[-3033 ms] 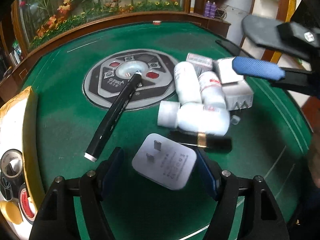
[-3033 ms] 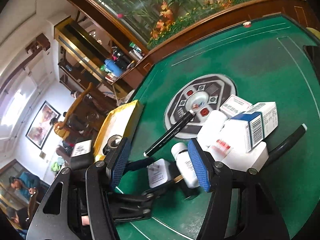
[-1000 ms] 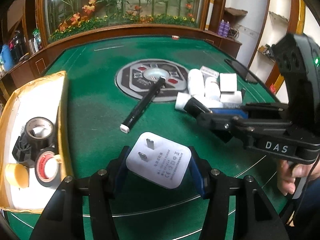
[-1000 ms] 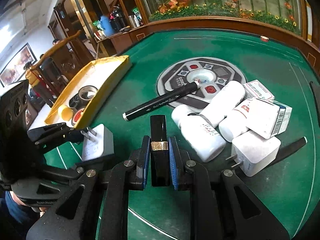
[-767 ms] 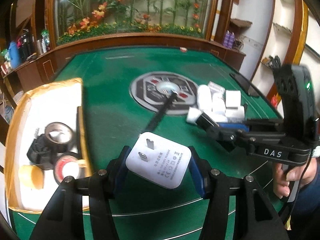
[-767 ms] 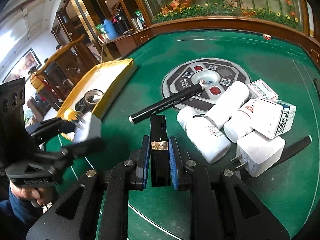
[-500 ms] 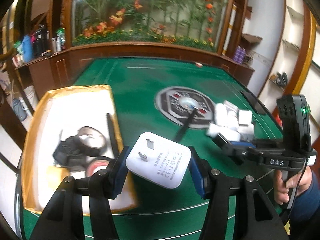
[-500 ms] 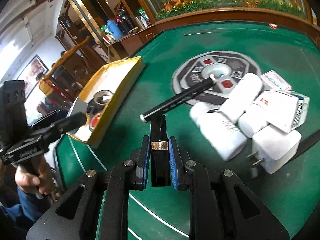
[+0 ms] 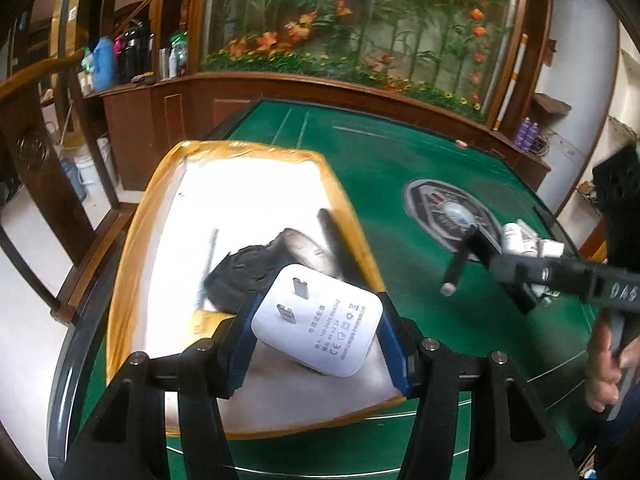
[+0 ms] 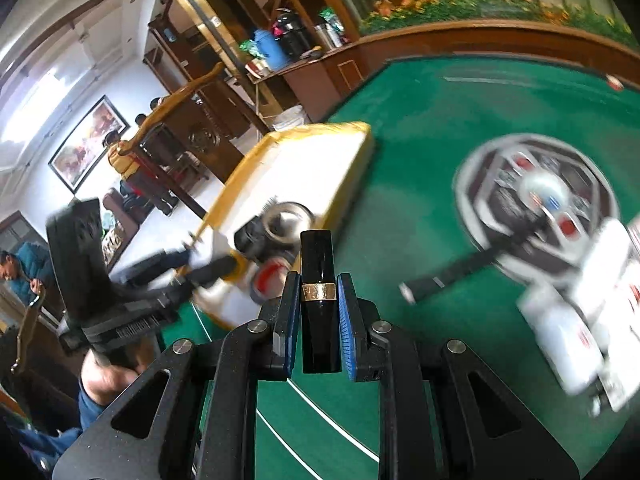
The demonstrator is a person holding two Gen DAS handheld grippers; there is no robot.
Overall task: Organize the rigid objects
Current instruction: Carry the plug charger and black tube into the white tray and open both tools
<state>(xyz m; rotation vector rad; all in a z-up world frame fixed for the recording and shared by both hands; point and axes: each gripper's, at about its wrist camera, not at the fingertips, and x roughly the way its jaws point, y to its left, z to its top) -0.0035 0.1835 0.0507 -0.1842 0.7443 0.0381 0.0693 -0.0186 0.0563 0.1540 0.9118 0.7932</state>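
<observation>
Green felt table (image 9: 400, 168) is taking up most of both views, a round grey control panel (image 9: 448, 212) sitting at its centre. At the table's left edge a yellow-rimmed tray (image 9: 340, 196) with a white floor is lying flat; inside it, blurred, are sitting dark tape rolls (image 9: 256, 268), one with a red core (image 10: 272, 276) and a silvery one (image 10: 286, 218).

Past the panel, a cluster of white bottles and boxes (image 9: 524, 240) is lying on the felt, smeared in the right wrist view. A black marker (image 9: 460, 260) is lying with its far end on the panel and its white-tipped end toward the tray, apart from the cluster.

Left gripper (image 9: 316, 332) is hanging over the near end of the tray, partway open, its blue pads (image 9: 390, 344) pressing both sides of a white plug adapter (image 9: 320, 320), prongs facing up toward the camera, clear of the tray floor. A hand (image 10: 104, 376) is gripping its handle.

Right gripper (image 10: 318, 328) is hanging over the felt just beside the tray's near corner, nearly closed, clamping a black lipstick tube (image 10: 318, 276) with a gold band, tube pointing forward along the fingers. A hand (image 9: 608, 368) is holding this gripper at the right edge of the left wrist view.
</observation>
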